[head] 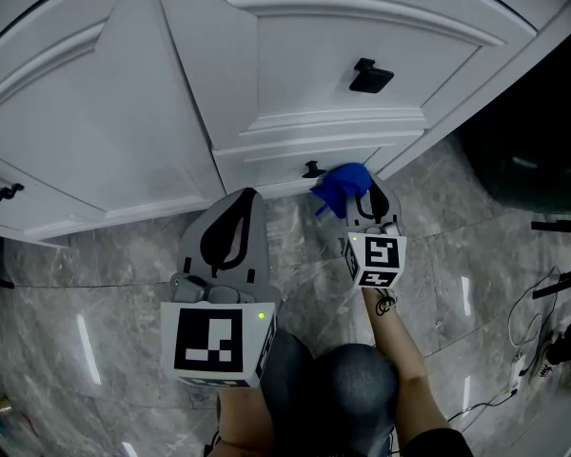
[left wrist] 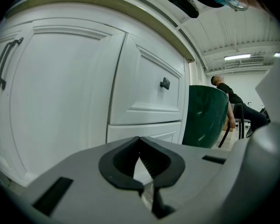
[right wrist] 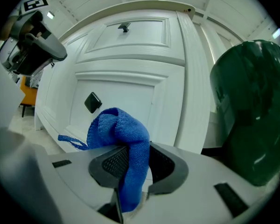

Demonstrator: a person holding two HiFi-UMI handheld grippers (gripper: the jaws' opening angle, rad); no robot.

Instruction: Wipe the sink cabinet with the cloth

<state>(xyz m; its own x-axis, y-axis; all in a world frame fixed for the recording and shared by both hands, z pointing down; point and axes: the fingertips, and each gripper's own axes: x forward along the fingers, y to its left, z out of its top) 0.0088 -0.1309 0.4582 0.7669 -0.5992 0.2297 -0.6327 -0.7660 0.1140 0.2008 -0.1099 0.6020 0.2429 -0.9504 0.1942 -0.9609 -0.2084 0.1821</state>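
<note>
Blue terry cloth (right wrist: 121,143) is clamped between the jaws of the right gripper (right wrist: 130,160), its long axis running along the jaws, with a bunched end and a thin loop standing out past the tips. That bunch points at the lower drawer front of the white panelled sink cabinet (right wrist: 126,87), close beside the small black square knob (right wrist: 92,102). In the head view the cloth (head: 343,187) overlaps the drawer's bottom edge, but contact with the panel cannot be confirmed from any view. The left gripper (left wrist: 141,157) has its jaws closed tip to tip on nothing; it sits lower and further left (head: 240,208), facing the panel between the door and the drawers. The right gripper (head: 366,203) is judged the nearer to the surface. The cabinet top and sink are out of frame, and the dark green rounded object (right wrist: 252,106) to the right cannot be identified.
</note>
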